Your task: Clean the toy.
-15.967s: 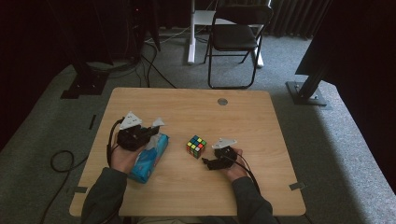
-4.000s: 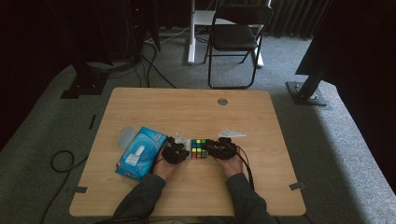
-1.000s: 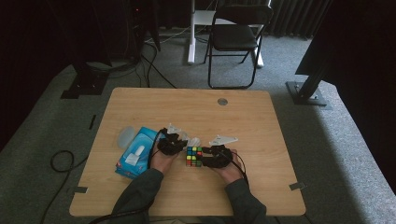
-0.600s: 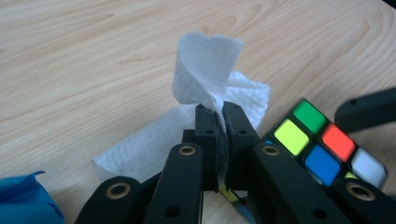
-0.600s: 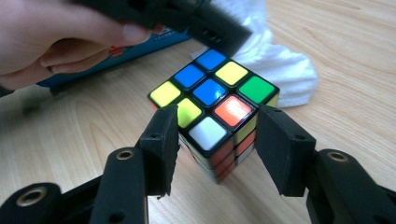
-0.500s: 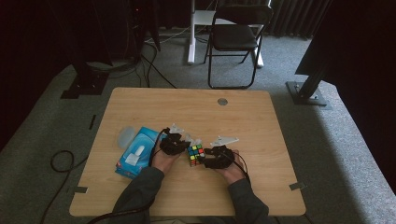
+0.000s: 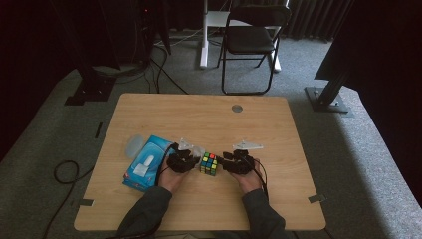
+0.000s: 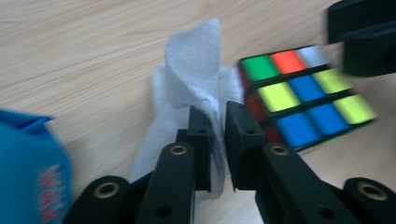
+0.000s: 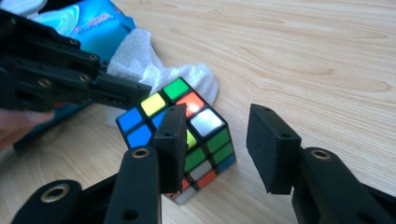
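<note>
A scrambled colour cube [image 7: 209, 163] [image 8: 303, 98] [image 9: 187, 140] sits on the wooden table [image 7: 209, 119] between my two grippers. My left gripper [image 7: 183, 160] [image 8: 217, 140] is at its left. Its jaws have just been opening a little and stand almost together, with a fold of white tissue [image 8: 196, 70] [image 9: 140, 56] still caught between the pads. My right gripper [image 7: 238, 162] [image 9: 217, 116] is at the cube's right, and its jaws have just been closing but remain open. One jaw reaches over the cube's near face and the other stands clear of it.
A blue tissue box [image 7: 144, 167] [image 9: 88, 23] lies just left of my left hand, with a clear round lid [image 7: 133, 146] beside it. A grey grommet [image 7: 237, 108] sits near the table's far edge. A folding chair [image 7: 251, 40] stands beyond the table.
</note>
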Motion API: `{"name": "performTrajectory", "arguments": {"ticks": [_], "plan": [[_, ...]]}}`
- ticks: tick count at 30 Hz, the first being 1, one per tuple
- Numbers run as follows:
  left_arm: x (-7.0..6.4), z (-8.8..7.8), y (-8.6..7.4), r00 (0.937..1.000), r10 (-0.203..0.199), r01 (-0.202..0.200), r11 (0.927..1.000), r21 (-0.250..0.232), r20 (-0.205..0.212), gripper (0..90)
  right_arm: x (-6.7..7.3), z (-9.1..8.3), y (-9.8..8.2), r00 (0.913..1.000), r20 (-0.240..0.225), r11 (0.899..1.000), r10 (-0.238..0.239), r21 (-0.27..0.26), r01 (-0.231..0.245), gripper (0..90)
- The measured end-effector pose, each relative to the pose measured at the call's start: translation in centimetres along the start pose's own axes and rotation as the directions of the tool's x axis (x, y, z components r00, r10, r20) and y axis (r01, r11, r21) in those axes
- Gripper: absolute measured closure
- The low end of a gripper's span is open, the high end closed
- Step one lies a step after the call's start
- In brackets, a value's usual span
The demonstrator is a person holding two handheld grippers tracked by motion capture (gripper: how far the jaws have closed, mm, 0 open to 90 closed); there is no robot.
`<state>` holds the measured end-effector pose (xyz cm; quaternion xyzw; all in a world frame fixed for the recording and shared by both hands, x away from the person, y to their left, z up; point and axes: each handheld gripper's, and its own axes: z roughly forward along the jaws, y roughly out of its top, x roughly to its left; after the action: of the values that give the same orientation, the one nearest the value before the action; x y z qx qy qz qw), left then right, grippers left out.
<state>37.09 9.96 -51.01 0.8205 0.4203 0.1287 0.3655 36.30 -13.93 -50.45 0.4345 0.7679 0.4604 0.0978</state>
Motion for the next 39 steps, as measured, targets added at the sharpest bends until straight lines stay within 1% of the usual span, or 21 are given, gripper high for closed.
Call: {"name": "performTrajectory", "arguments": {"ticks": [1, 3, 4, 6, 7, 8, 11, 14, 16, 17, 18, 21, 22, 23, 26, 30, 31, 35, 36, 37, 39], "plan": [[0.0, 0.2, -0.1, 0.9997, 0.01, -0.01, 0.9999, 0.012, -0.023, 79.9, 0.1, 0.1, 0.1, 1.0, -0.002, 1.0, 0.007, -0.003, -0.007, 58.5], [-0.1, 0.6, -0.3, 0.9982, 0.022, -0.02, 0.9991, 0.037, -0.057, 75.4, 0.1, 0.3, 0.1, 0.9999, 0.002, 1.0, 0.013, 0.002, -0.013, 61.0], [-0.2, 0.8, -0.4, 0.9976, 0.023, -0.02, 0.9988, 0.044, -0.065, 72.2, 0.2, 0.5, 0.1, 0.9998, 0.005, 1.0, 0.019, 0.009, -0.019, 62.8], [-0.1, 1.0, -0.5, 0.9976, 0.021, -0.017, 0.9985, 0.051, -0.067, 67.8, 0.2, 0.5, 0.1, 0.9997, 0.0, 1.0, 0.023, 0.008, -0.023, 64.0], [-0.1, 1.6, -0.8, 0.998, 0.006, -0.002, 0.9977, 0.068, -0.063, 67.8, 0.2, 0.6, 0.1, 0.9995, -0.001, 0.999, 0.032, 0.006, -0.032, 64.6], [0.0, 1.8, -0.9, 0.9983, 0.003, 0.001, 0.9972, 0.075, -0.058, 64.0, 0.1, 0.7, 0.2, 0.9989, 0.004, 0.999, 0.046, 0.005, -0.046, 65.5], [0.0, 2.0, -1.0, 0.9991, -0.002, 0.005, 0.9968, 0.08, -0.043, 61.6, 0.1, 0.8, 0.2, 0.9987, 0.0, 0.999, 0.051, 0.003, -0.051, 66.2], [0.0, 2.0, -0.7, 0.9993, 0.012, -0.008, 0.9942, 0.107, -0.036, 59.2, 0.1, 1.0, 0.3, 0.9983, -0.01, 0.998, 0.058, 0.002, -0.058, 65.9], [-0.1, 2.1, -0.4, 0.9989, 0.03, -0.025, 0.9911, 0.131, -0.035, 58.5, 0.2, 1.2, 0.4, 0.9986, -0.004, 0.999, 0.053, 0.0, -0.053, 66.4], [-0.2, 2.1, -0.3, 0.9984, 0.044, -0.039, 0.9893, 0.141, -0.035, 58.8, 0.2, 1.4, 0.4, 0.9988, 0.001, 0.999, 0.049, 0.003, -0.049, 66.3], [-0.3, 2.1, -0.3, 0.9985, 0.048, -0.043, 0.9888, 0.143, -0.027, 61.7, 0.3, 1.4, 0.4, 0.999, 0.007, 0.999, 0.044, 0.0, -0.044, 66.1], [-0.7, 2.1, -0.4, 0.999, 0.044, -0.046, 0.9894, 0.138, 0.011, 78.6, 0.4, 1.6, 0.7, 0.9994, 0.026, 1.0, 0.021, 0.003, -0.021, 65.8], [-0.8, 2.1, -0.5, 0.9989, 0.045, -0.047, 0.9897, 0.135, 0.015, 84.0, 0.4, 1.6, 0.7, 0.9993, 0.031, 1.0, 0.02, 0.001, -0.02, 65.9], [-0.9, 2.1, -0.5, 0.9987, 0.048, -0.05, 0.9897, 0.134, 0.021, 85.5, 0.4, 1.7, 0.7, 0.9992, 0.034, 1.0, 0.02, -0.001, -0.02, 66.0], [-0.7, 2.0, -0.6, 0.9981, 0.022, -0.03, 0.99, 0.138, 0.058, 87.2, 0.3, 1.8, 0.8, 0.9989, 0.04, 1.0, 0.024, -0.007, -0.024, 66.4], [-0.5, 1.7, -0.7, 0.9976, 0.0, -0.008, 0.993, 0.118, 0.069, 87.8, 0.2, 1.6, 0.8, 0.9979, 0.058, 1.0, 0.028, -0.001, -0.028, 61.2], [-0.5, 1.6, -0.7, 0.9976, 0.002, -0.01, 0.9934, 0.114, 0.069, 87.9, 0.2, 1.4, 0.8, 0.9977, 0.062, 1.0, 0.027, -0.003, -0.027, 60.4], [-0.5, 1.1, -0.6, 0.9974, -0.006, 0.001, 0.9971, 0.076, 0.071, 88.0, 0.0, 0.7, 0.7, 0.9972, 0.057, 0.999, 0.048, -0.011, -0.048, 59.6], [-0.5, 1.1, -0.6, 0.9974, -0.006, 0.001, 0.9971, 0.076, 0.071, 88.0, 0.0, 0.7, 0.7, 0.9972, 0.057, 0.999, 0.048, -0.011, -0.048, 59.6], [-0.4, 0.6, -0.5, 0.9972, -0.007, 0.003, 0.9986, 0.053, 0.075, 88.0, -0.1, 0.6, 0.6, 0.9969, 0.055, 0.998, 0.056, -0.009, -0.056, 59.7], [-0.3, 0.2, -0.2, 0.9966, -0.01, 0.007, 0.9996, 0.029, 0.081, 88.0, -0.3, 0.7, 0.4, 0.9966, 0.049, 0.998, 0.066, 0.0, -0.066, 60.0]]}}
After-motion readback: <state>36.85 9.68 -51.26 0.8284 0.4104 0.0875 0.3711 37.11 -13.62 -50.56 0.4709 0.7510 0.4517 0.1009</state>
